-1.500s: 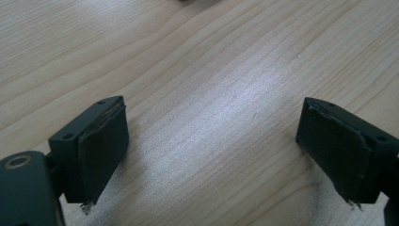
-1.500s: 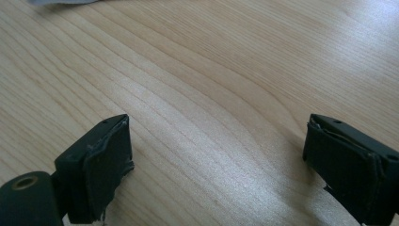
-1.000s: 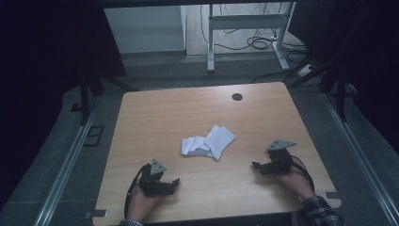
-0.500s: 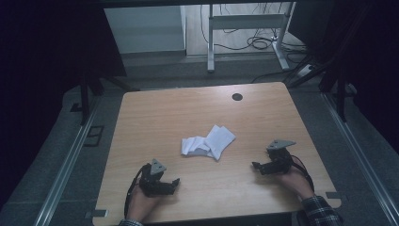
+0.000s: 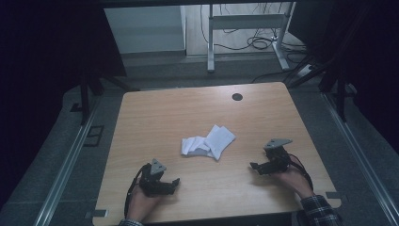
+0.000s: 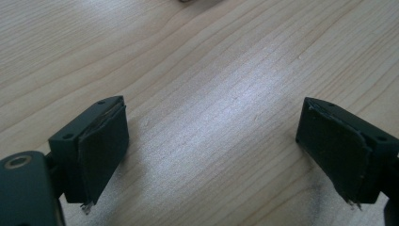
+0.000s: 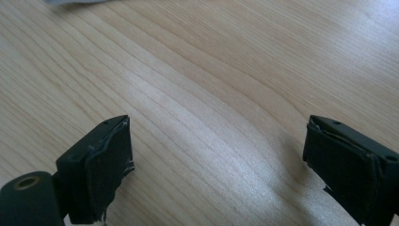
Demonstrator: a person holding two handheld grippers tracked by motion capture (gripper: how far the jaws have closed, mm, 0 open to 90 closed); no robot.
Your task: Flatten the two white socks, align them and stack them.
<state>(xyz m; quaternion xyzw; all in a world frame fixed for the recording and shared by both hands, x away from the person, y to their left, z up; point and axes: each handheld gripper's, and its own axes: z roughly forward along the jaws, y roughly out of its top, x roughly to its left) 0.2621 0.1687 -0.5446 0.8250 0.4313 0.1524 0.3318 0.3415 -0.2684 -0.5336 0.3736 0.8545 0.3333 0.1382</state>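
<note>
At the bottom of the high view, a person's two hands come in over the near edge of the wooden table [image 5: 155, 113]. The left hand [image 5: 141, 203] sits at the lower left of the frame and holds the left gripper [image 5: 172, 182]. Its jaws are wide apart and hold nothing. In the left gripper view, the two black pads [image 6: 101, 155] stand far from each other, low over bare wood.

The right hand [image 5: 294, 181] sits at the lower right of the frame, with a checked sleeve [image 5: 320, 212] behind it. It holds the right gripper [image 5: 255, 167], which has a grey three-cornered plate [image 5: 276, 143] on top. Its jaws are wide apart too, with nothing between them. In the right gripper view there is plain wood between the black pads [image 7: 106, 172].

A bit farther up, near the middle of the frame, lies a white cloth [image 5: 208, 142]. It is crumpled and partly folded, flat on the table. It sits between the two grippers but farther away from the person, and neither gripper touches it.

Farther still, near the table's far edge, is a small dark round hole [image 5: 237, 97].

Past the table, at the top of the frame, are the metal legs of another desk [image 5: 211, 42] and some cables [image 5: 259, 43] on the floor.
</note>
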